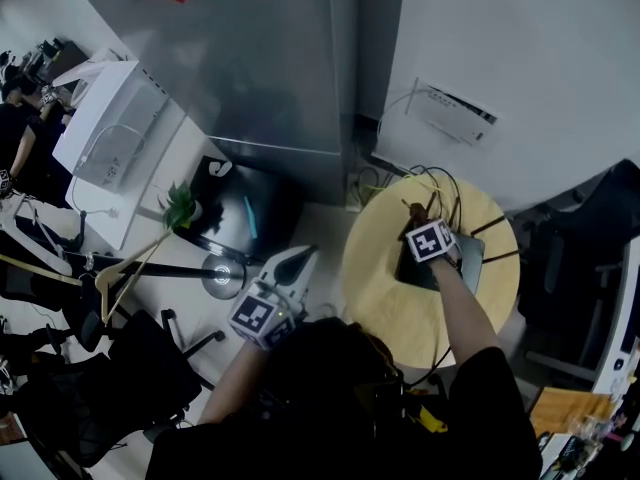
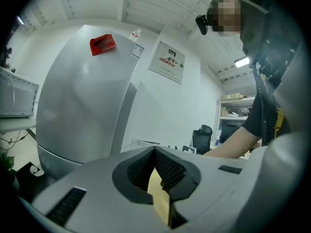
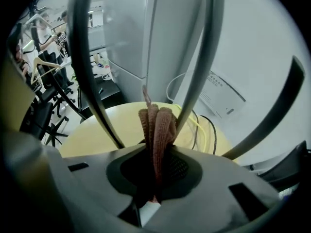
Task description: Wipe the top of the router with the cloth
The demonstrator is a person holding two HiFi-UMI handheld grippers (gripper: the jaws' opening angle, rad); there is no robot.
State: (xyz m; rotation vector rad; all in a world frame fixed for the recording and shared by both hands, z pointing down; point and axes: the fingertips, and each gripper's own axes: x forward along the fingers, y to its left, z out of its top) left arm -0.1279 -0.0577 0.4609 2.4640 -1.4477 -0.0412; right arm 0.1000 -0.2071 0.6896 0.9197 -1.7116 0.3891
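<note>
Nearest me are my two tools. The left tool (image 2: 154, 152) hangs off the bench to the left, its jaws meeting at the tips with nothing gripped, pointing toward the fridge (image 2: 82, 101). The right tool (image 3: 156, 152) is over the bench, its jaws pinched narrow on the one cloth (image 3: 158, 123), a brown, ribbed knit bunched into upright folds that stick out past the tips. Just beneath and around it is the single router (image 1: 468, 266), a dark flat body near the far right of the one round yellow bench (image 1: 385, 303). From the right gripper view I count three antennas (image 3: 86, 67): two grey ones rise on either side of the cloth, the third, darker, leans away to the right. I cannot tell whether the cloth touches the router's top. Two cables, one yellow (image 3: 194, 123) and one black (image 3: 210, 125), loop across the bench behind the router. Beyond the bench edge, one white vented box (image 1: 455, 113) is fixed to the wall with a wire curling from it. The fridge is silver and carries one red tag (image 2: 102, 43) near its top. Farther left on the floor side I see one small green plant (image 1: 180, 206), one wooden hanger (image 1: 120, 273) and one white microwave (image 1: 110, 128); I cannot see inside it.
</note>
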